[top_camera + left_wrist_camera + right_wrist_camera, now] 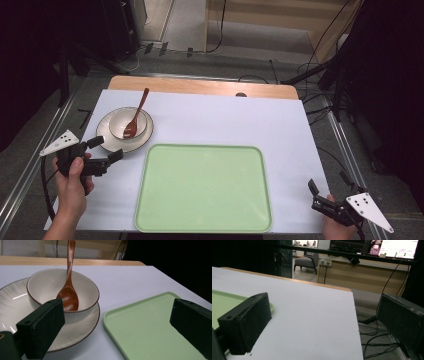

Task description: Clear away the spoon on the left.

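Left gripper (102, 150) hovers at 5 o'clock of the plate (107, 140), jaws spread, empty. Bowl (117, 131) sits on the plate, spoon (135, 116) leaning in it, handle toward 1 o'clock. Tray (203, 187) lies just beside, at 4 o'clock of the plate.

Right gripper (317, 194) is spread, idle past the tray's 4 o'clock corner.

Risks: a pinch on the plate rim could tilt the stack; the bowl may slide and the loose spoon tip out.

Hard to make out: plate's left side is cut off in the left gripper view.
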